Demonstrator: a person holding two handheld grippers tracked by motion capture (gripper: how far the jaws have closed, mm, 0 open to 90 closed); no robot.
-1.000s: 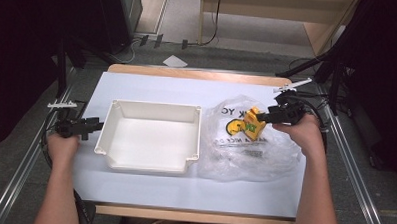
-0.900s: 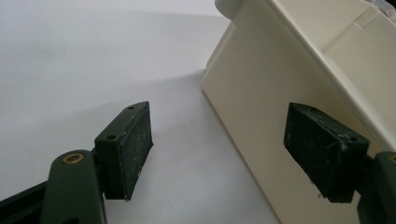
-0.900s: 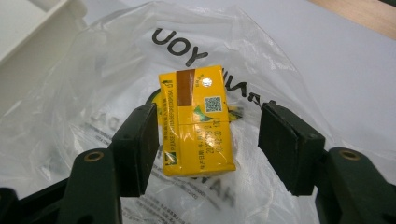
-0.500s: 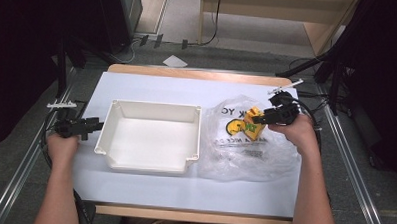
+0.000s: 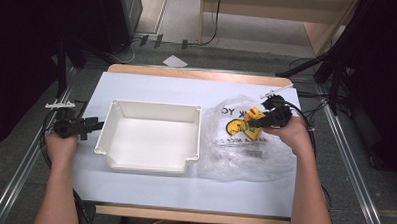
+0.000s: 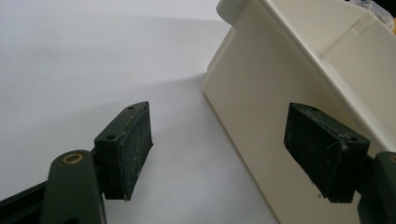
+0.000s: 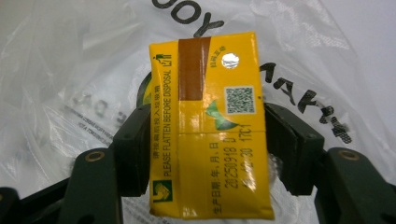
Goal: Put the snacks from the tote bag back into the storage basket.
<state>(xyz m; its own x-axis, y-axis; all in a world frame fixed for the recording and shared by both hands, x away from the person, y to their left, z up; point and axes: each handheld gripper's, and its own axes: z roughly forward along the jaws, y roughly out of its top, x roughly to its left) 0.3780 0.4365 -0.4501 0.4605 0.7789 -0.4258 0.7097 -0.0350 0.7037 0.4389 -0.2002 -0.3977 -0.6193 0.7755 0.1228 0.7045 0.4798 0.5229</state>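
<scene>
The yellow drink carton (image 7: 211,126) sits clamped between the right gripper (image 5: 260,122)'s jaws above the plastic bag (image 5: 245,148). Lifting it clear before carrying it to the white bin (image 5: 150,135) should avoid snagging. The left gripper (image 6: 219,154) stands open beside the bin's wall.

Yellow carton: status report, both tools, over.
Right tool shut on yellow carton, above plastic bag. Left tool open beside white bin. Path to bin looks clear.

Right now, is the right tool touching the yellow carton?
Touching. In the right gripper view, both jaws of the right tool press flat against the sides of the yellow carton, with no gap on either side, above the plastic bag.
</scene>
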